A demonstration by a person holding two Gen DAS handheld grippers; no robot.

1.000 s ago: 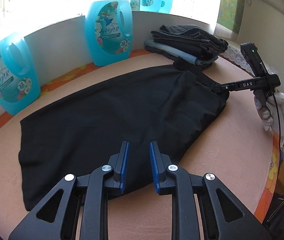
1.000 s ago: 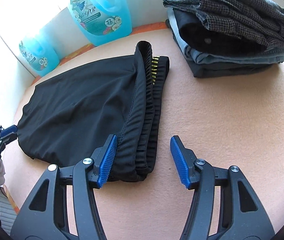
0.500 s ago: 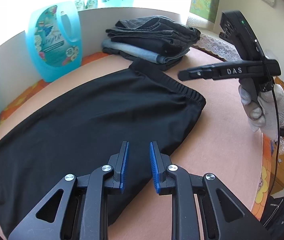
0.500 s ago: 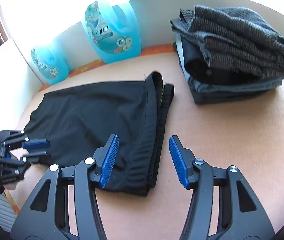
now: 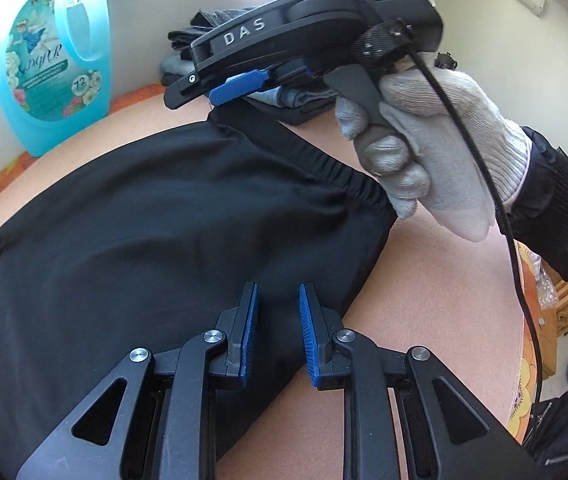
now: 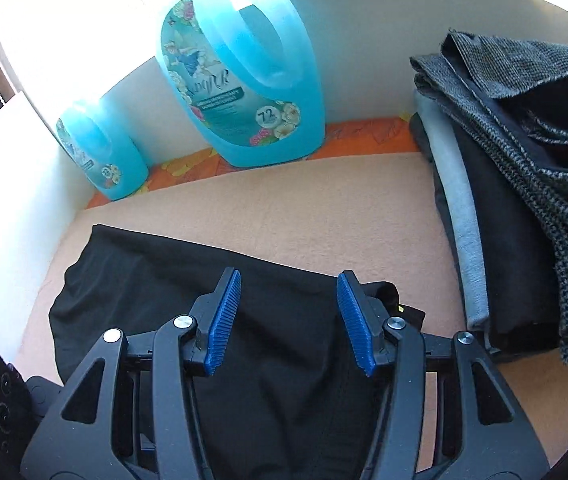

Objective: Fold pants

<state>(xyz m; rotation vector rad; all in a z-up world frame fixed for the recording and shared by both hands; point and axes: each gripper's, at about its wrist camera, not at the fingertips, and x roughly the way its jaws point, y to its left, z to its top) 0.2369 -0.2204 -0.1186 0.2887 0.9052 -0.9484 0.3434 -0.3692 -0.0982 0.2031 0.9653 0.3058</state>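
Observation:
Folded black pants (image 5: 155, 240) lie flat on the peach table (image 5: 436, 304), elastic waistband toward the right. My left gripper (image 5: 277, 332) hovers over the near edge of the pants, jaws slightly apart and empty. My right gripper (image 6: 288, 316) is open and empty, above the waistband end of the pants (image 6: 171, 280). In the left wrist view the right gripper (image 5: 239, 84) shows close up, held by a white-gloved hand (image 5: 436, 152) above the waistband.
A stack of folded clothes (image 6: 524, 184) sits at the back right of the table (image 6: 324, 216). Two blue detergent jugs (image 6: 235, 76) (image 6: 99, 152) stand against the white back wall. The table edge drops off at right (image 5: 524, 320).
The right gripper has moved in over the waistband, much closer to the left gripper. The left gripper has moved toward the waistband end. Both remain empty.

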